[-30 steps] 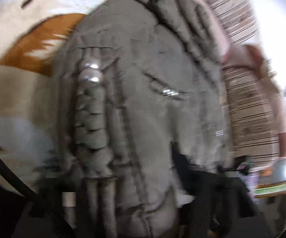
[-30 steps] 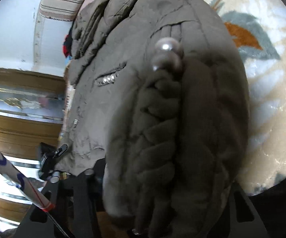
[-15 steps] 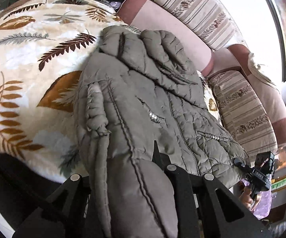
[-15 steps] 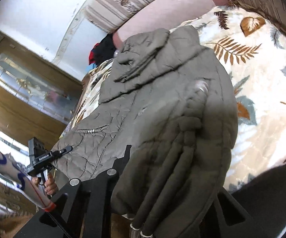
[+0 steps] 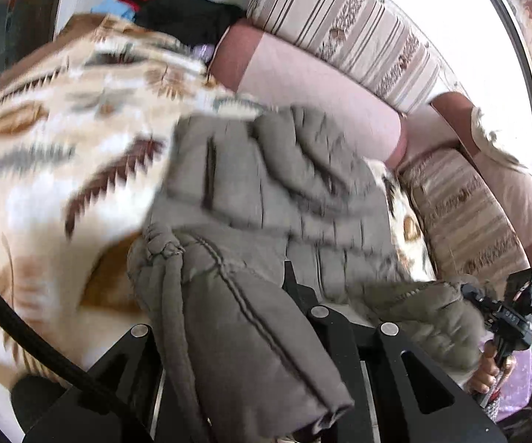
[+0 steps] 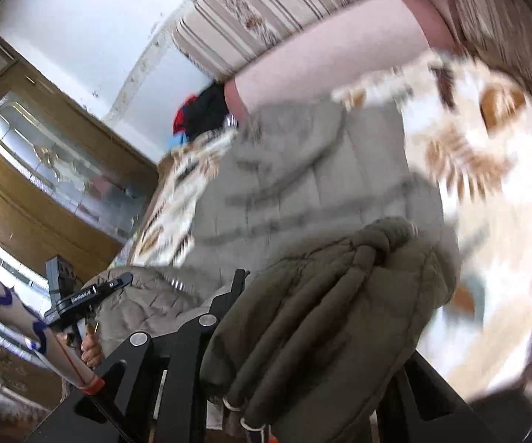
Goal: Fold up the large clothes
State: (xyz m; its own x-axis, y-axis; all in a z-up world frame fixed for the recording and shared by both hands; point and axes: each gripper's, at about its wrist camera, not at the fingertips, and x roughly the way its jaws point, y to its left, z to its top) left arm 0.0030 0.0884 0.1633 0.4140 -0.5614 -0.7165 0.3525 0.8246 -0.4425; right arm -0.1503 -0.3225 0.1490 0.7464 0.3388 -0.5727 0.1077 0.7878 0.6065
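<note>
A grey-olive quilted puffer jacket point(image 5: 284, 184) lies on a leaf-patterned blanket point(image 5: 63, 140) over a sofa. My left gripper point(image 5: 251, 332) is shut on one bottom corner of the jacket, which drapes thickly over its fingers. My right gripper point(image 6: 303, 332) is shut on the other bottom corner point(image 6: 321, 295), with a braided cord hanging from it. The jacket point(image 6: 321, 184) stretches away from both grippers toward the sofa back. The other gripper shows in each view, at the right edge of the left wrist view point(image 5: 502, 313) and at the left of the right wrist view point(image 6: 81, 295).
The sofa has striped cushions point(image 5: 347, 33) and a pink backrest point(image 5: 321, 92). A pile of black, red and blue clothes point(image 5: 177, 11) sits at the sofa's far end. A wooden cabinet with glass doors point(image 6: 44, 184) stands to the left in the right wrist view.
Both grippers have pulled back and lowered with the jacket's hem, so the jacket lies longer and flatter on the blanket. The views are motion-blurred.
</note>
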